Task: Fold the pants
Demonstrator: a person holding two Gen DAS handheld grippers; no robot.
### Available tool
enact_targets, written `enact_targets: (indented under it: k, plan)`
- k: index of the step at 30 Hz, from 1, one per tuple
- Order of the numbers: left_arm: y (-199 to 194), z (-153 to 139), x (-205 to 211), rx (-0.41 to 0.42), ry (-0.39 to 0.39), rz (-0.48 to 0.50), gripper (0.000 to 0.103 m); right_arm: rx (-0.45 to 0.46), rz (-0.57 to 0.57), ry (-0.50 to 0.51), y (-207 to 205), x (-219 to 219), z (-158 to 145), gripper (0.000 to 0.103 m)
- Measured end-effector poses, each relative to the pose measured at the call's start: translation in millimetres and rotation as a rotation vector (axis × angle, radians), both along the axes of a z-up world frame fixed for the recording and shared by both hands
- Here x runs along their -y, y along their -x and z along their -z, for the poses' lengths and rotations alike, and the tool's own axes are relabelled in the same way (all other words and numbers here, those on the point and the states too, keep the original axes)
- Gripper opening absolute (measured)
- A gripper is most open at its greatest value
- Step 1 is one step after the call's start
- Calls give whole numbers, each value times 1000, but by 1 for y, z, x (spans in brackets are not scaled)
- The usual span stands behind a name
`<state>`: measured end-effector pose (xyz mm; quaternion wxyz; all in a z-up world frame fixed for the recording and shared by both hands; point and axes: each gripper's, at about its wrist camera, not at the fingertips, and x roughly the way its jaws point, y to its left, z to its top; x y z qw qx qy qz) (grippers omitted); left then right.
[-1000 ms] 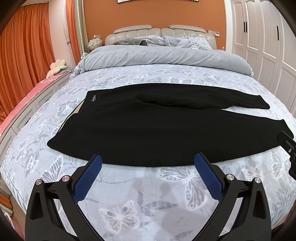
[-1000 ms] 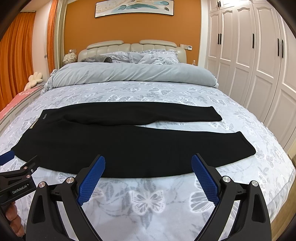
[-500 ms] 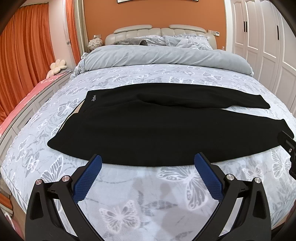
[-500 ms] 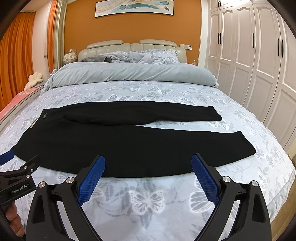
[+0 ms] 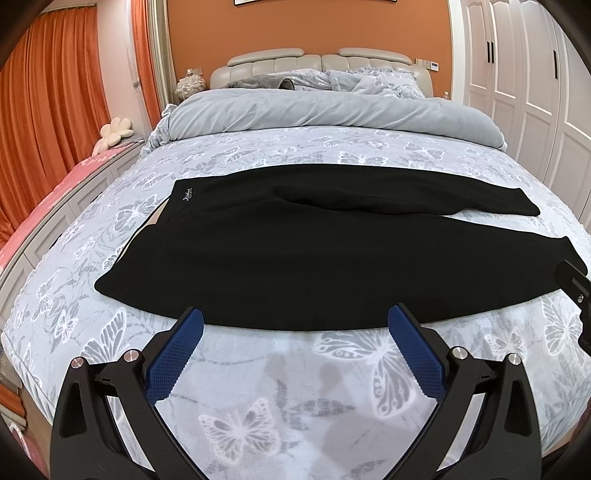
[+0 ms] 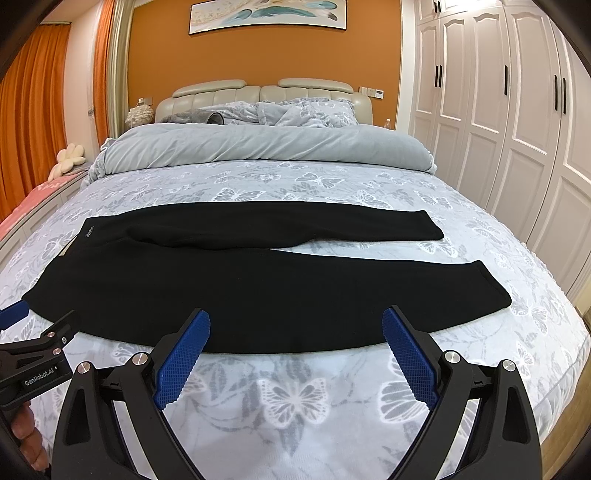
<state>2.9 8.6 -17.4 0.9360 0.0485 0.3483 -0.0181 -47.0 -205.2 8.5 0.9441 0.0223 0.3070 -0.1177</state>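
Filling most of both views, a wide bed (image 5: 258, 387) is covered in a soft, fleecy grey-blue spread printed with white butterflies. A plump, plain grey duvet (image 5: 332, 110) lies rolled across the far end, below rumpled pillows (image 6: 306, 112) and a padded cream headboard (image 6: 262, 88) with stitched vertical panels. Behind it rises an orange wall carrying a long framed picture (image 6: 267, 13). Pleated orange curtains (image 5: 48, 99) hang on the left; panelled white wardrobe doors (image 6: 498, 110) with thin dark handles line the right. A white flower-shaped cushion (image 5: 114, 131) sits on a pink ledge beside the bed.

The black pants (image 5: 314, 258) lie flat across the bed's near half, waistband to the left, legs running right. The fabric is matte and thick, almost without sheen. The nearer leg spreads wide and smooth; the farther leg lies narrower behind it, a wedge of bedspread showing between their cuffs. A small pale logo (image 5: 188, 194) marks the waistband corner.

The left gripper (image 5: 295, 325) hovers at the near edge of the pants, its claw spread wide, holding nothing; its blue pads (image 5: 173, 358) have a fine waffle grid on black angular arms. The right gripper (image 6: 295, 325) is likewise spread wide and empty over the same hem, its textured blue pads (image 6: 183, 358) just short of the cloth.
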Motion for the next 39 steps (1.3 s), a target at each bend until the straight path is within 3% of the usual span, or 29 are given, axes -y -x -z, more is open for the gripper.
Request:
enact_targets:
  k: [12,17,20,22,29,32,35,39]
  plan:
    - [-6,9,-11,-28,17,8,98,-53,4,-30,-10,11,14,93]
    - [-26,3,-27,-53,68,-2,98,-91,-27,-106,-27,50,-3,93]
    - [-49,-5,-37,-95,108,16,98,-111,-37,-58,-50,82,-16,93]
    - [-73,-14,-50,-112,133,19,98,-122,-12,-21,-70,110,-17,93]
    - [-177,-29,-86,-90,26,-47,98,-242,106,-22,-177,230,18,93]
    - [-244,-20,-113,-148,7,-96,98,-255,149,-56,-222,273,39,93]
    - [-300,-6,-145,-187,21,-145,98,-279,164,-155,-255,310,64,93]
    - [-358,20,-185,-229,8,-247,98,-289,199,-200,-289,346,88,93]
